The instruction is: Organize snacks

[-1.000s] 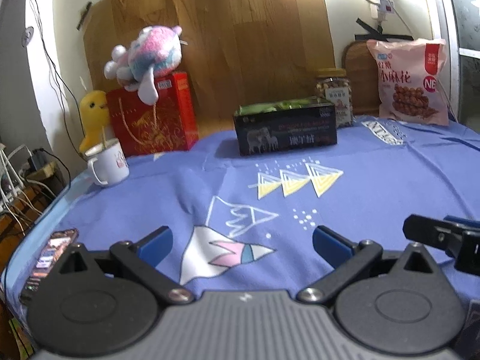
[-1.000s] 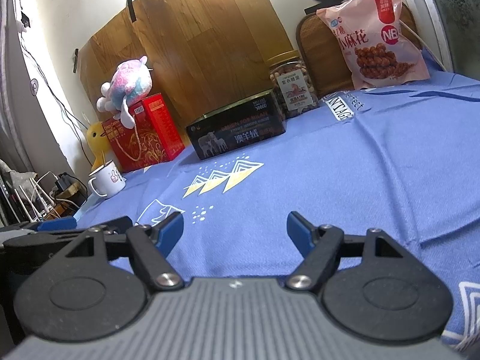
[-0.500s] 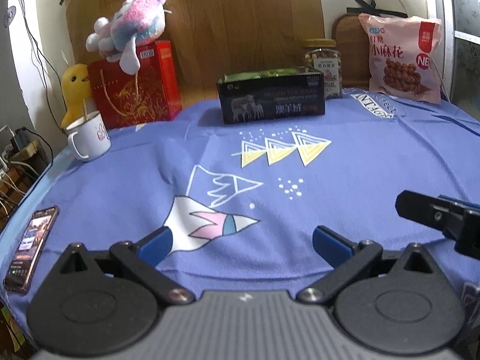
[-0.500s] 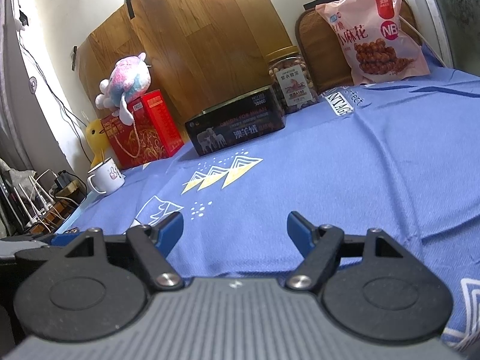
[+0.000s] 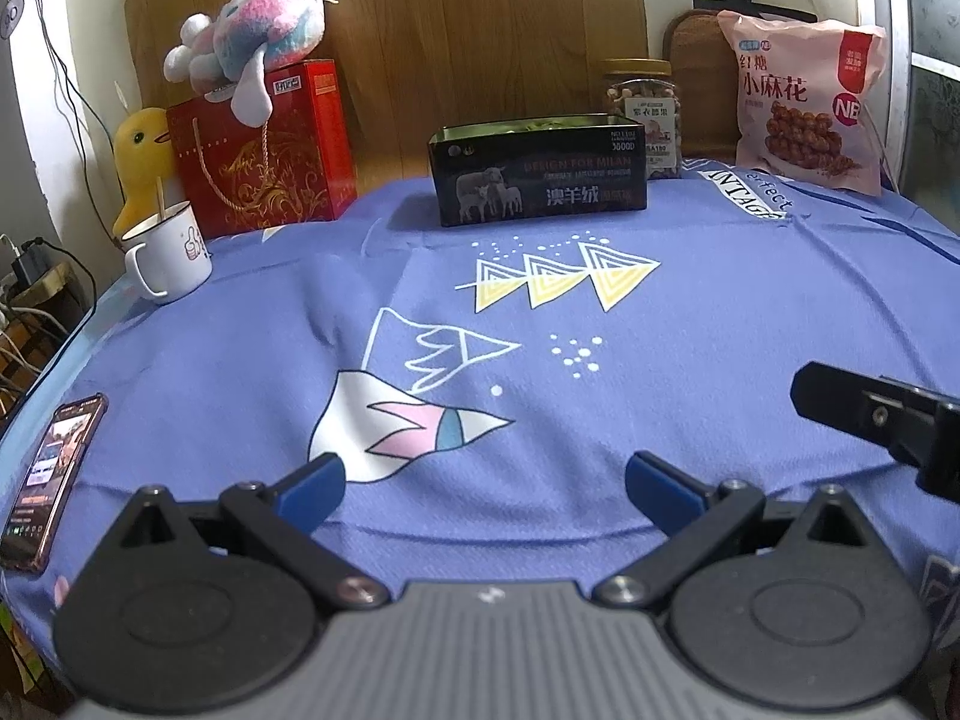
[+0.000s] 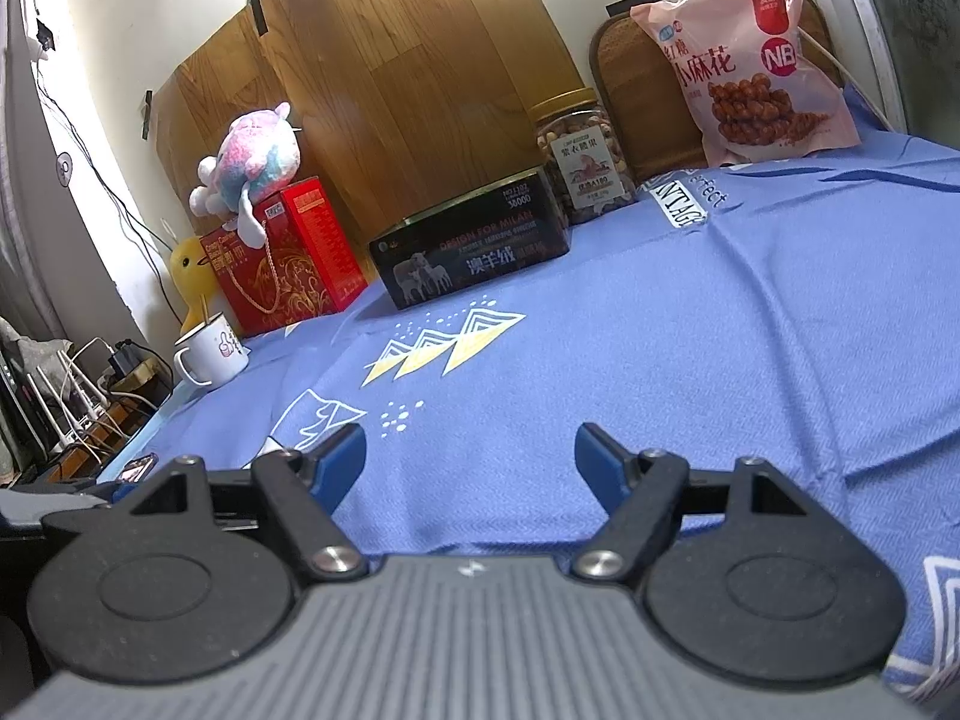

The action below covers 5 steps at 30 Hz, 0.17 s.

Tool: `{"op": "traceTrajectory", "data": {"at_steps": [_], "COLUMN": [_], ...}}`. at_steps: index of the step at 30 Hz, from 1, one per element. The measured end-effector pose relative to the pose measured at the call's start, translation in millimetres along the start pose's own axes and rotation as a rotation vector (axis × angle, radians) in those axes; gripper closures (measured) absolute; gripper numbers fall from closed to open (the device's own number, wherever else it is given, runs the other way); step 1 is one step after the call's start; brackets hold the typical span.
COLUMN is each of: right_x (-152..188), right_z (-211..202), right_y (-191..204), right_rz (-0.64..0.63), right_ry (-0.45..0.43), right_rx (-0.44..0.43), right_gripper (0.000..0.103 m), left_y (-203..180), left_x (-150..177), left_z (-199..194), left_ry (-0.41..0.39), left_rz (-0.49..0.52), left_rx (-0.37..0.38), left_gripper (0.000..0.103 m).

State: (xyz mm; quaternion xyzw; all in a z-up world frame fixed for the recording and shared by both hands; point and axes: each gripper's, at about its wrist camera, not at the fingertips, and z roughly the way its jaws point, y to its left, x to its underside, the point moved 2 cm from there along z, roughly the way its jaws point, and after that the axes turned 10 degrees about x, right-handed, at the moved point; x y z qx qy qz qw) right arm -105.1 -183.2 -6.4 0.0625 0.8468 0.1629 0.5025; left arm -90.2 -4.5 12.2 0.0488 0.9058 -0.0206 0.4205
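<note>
A pink snack bag (image 5: 804,108) leans at the back right of the blue-clothed table; it also shows in the right wrist view (image 6: 750,60). A clear nut jar (image 5: 645,105) (image 6: 585,156) stands left of it. An open black tin box (image 5: 540,171) (image 6: 474,246) sits in front of the jar. My left gripper (image 5: 483,483) is open and empty, low over the near cloth. My right gripper (image 6: 471,462) is open and empty, to its right; part of it shows in the left wrist view (image 5: 876,420).
A red gift box (image 5: 264,150) with a plush toy (image 5: 252,54) on top stands at the back left, beside a yellow duck (image 5: 141,162) and a white mug (image 5: 168,252). A phone (image 5: 51,474) lies at the left table edge. Cables hang beyond it.
The left gripper has risen and tilted down, so the far objects sit lower in its view. The right gripper shifted slightly. Both stayed open.
</note>
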Motion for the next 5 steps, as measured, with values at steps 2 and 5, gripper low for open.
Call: {"op": "traceTrajectory", "data": {"at_steps": [2,5], "right_x": [-0.1,0.3], "right_z": [0.0,0.4], "right_y": [0.0,0.5], "right_rz": [-0.001,-0.003], "right_ry": [0.0,0.0], "right_rx": [0.0,0.001], "right_gripper": [0.024,0.024], "left_y": [-0.9,-2.7], "left_x": [0.0,-0.2], "left_z": [-1.2,-1.6], "left_ry": [-0.008,-0.012], "left_rz": [0.008,0.017], "left_rx": [0.003,0.01], "left_gripper": [0.0,0.0]}}
